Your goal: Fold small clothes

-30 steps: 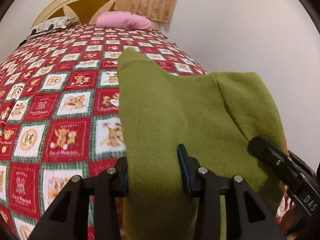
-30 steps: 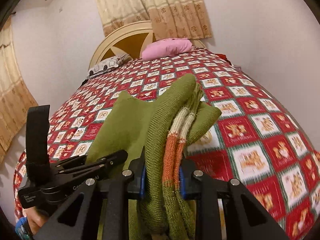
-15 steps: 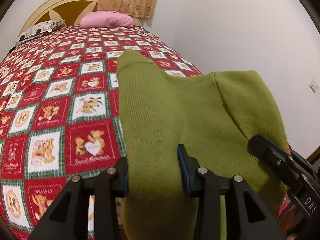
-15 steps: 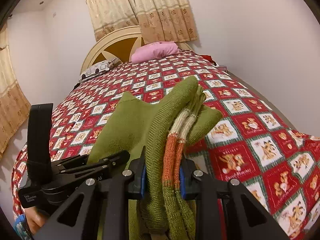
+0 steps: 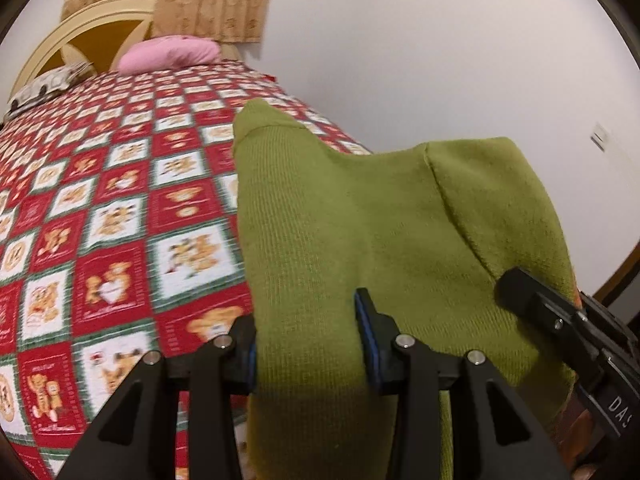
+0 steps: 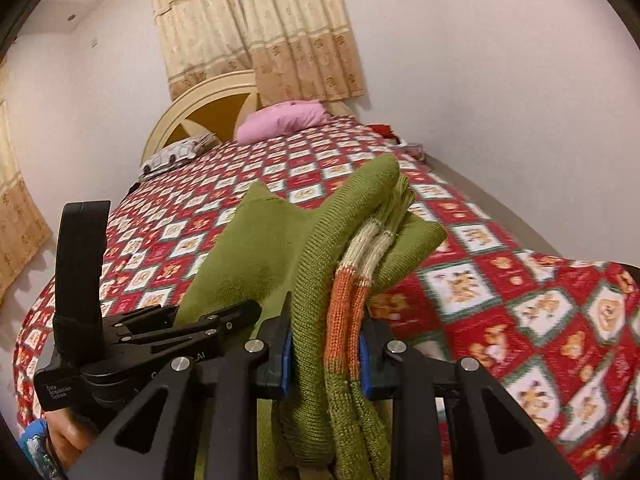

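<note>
Both grippers still clamped on the green sweater [image 5: 360, 216], held up over the bed [image 5: 120, 200]. Left gripper [image 5: 306, 344] pinches a thick fold, right gripper [image 6: 324, 354] a bunched edge with orange and cream stripes. Versus a second ago: grip unchanged, both views sit higher, more curtain [image 6: 260, 36] and wall visible.

Black hand-held gripper [image 5: 308, 344] w/ blue pads [image 6: 285, 356]
</note>
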A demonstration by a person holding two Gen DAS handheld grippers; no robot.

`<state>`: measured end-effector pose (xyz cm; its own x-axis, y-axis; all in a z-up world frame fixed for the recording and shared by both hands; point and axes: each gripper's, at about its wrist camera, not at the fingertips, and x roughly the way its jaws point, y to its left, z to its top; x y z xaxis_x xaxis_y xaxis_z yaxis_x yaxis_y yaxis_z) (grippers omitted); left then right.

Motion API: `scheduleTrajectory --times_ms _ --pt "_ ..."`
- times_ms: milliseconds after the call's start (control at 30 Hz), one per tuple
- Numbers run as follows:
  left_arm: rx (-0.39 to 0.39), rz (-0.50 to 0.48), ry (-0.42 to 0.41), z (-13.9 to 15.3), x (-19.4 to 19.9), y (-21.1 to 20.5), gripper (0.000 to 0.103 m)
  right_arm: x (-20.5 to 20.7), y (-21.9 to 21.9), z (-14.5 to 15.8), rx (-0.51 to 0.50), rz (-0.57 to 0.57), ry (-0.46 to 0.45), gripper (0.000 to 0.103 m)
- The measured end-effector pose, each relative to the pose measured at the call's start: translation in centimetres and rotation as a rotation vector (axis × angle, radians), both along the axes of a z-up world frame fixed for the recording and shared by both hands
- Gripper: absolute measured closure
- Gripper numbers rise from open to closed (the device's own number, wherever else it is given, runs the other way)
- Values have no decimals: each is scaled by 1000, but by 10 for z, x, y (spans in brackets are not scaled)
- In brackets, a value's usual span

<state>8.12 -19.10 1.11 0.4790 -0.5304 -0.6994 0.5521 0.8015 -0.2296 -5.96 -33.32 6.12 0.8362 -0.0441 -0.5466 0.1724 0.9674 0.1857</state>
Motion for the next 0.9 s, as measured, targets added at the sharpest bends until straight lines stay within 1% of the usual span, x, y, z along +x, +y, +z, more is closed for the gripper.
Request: scheduleTrajectory --times_ms 100,233,567,700,833,900 --pt "0 -42 -7 5 -7 -21 62 -16 -20 3 -2 -44 -14 78" --pt "13 -77 -33 9 -14 -46 62 -25 -43 6 -9 -89 -25 78" --pt "31 -131 -53 16 -13 -106 62 -28 -90 11 -29 -181 -49 78" --pt "35 -140 -45 13 -7 -130 62 -23 -108 6 -57 -211 -48 78" --pt "63 -140 -68 4 1 -155 62 -9 -127 -9 -106 -232 -23 78" --pt "83 -133 -53 -4 8 -168 62 0 -140 -18 -89 -242 4 78"
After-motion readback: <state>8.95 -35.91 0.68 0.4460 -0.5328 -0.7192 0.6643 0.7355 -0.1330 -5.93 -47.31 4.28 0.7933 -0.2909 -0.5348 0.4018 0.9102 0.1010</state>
